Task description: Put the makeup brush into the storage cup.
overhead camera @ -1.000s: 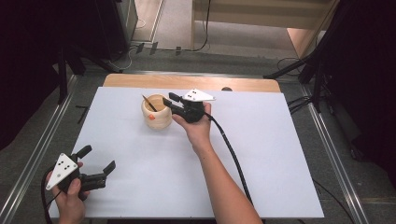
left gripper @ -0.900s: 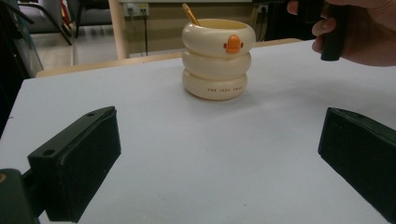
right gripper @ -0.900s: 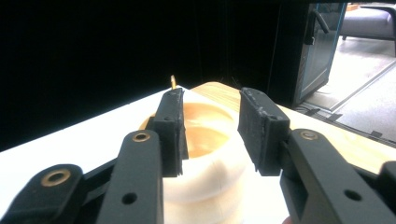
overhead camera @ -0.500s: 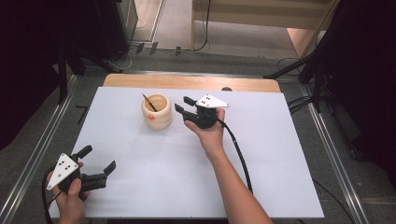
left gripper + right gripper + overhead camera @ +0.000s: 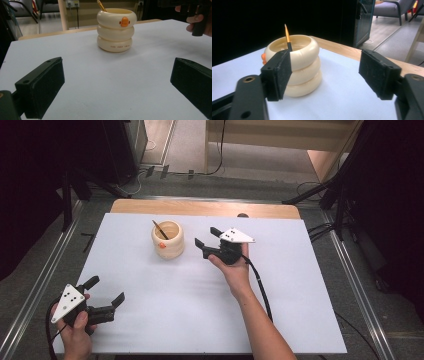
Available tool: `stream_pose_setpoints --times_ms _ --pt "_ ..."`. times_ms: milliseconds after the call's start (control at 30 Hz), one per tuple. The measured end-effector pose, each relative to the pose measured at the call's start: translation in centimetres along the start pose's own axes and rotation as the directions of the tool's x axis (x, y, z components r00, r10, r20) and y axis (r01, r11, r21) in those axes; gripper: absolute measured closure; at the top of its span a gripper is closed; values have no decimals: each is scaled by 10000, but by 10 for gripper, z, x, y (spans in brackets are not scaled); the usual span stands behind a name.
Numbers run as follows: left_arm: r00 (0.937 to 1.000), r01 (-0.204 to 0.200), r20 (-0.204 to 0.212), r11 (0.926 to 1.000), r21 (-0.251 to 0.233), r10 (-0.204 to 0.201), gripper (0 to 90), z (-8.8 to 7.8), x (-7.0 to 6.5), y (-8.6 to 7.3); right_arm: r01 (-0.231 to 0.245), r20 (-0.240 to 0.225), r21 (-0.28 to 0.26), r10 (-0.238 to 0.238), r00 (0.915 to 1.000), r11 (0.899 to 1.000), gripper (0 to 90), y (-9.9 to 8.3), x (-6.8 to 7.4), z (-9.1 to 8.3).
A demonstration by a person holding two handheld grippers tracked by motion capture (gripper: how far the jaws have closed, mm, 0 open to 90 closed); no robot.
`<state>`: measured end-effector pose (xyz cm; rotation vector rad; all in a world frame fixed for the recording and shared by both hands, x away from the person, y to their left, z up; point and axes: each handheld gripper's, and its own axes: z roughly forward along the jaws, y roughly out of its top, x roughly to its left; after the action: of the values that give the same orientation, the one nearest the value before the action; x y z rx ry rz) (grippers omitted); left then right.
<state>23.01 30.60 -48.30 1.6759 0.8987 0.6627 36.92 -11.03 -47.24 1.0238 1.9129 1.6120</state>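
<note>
A cream holder [image 5: 168, 240], shaped like three stacked rings with a small orange mark on its side, stands on the white table [image 5: 200, 320] toward the far edge, at about eleven o'clock from the table's middle. A thin orange-and-black stick, perhaps a pencil [image 5: 160, 229], leans inside it with its tip poking above the rim toward ten o'clock.

The right gripper [image 5: 206, 238] is held in the person's right hand [image 5: 235, 267] just beside the holder, at its three o'clock, apart from it. Its jaws stand wide apart with nothing between them, pointing toward nine o'clock. In the right gripper view the holder [image 5: 294, 66] sits partly behind the left-hand jaw, the pencil [image 5: 287, 37] rising above that jaw's upper corner; the other jaw has bare table and the wooden edge behind it.

The left gripper [image 5: 105, 292] is down at the near left corner, around seven o'clock from the table's middle, held in the left hand [image 5: 77, 332], well apart from the holder. Its jaws are also spread wide and empty. In the left gripper view the holder [image 5: 116, 30] stands far ahead between the two pads, its orange mark facing the camera, with the right hand's fingers [image 5: 193, 21] at the upper right.
</note>
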Motion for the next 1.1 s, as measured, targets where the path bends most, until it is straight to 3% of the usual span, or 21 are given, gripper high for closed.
stream_pose_setpoints --times_ms 133,267,567,833,1100 --pt "10000 4 4 10000 11 -4 0 0 0 0 -271 119 161 269 9996 9995 235 -3 -1 -6" --pt "10000 0 -7 10000 19 0 0 0 0 0 -277 147 -1 277 9995 9996 229 -5 -4 -12" --pt "10000 -7 -25 10000 34 7 0 0 0 0 106 53 -171 -105 9999 9998 155 -10 -8 -25" --pt "10000 -14 -24 10000 35 15 0 0 0 -1 253 651 -126 -244 9976 9996 147 -20 -12 -40" --pt "10000 -15 -33 10000 55 16 0 0 -1 -1 177 944 -185 -159 9954 9997 87 -26 -18 -57"
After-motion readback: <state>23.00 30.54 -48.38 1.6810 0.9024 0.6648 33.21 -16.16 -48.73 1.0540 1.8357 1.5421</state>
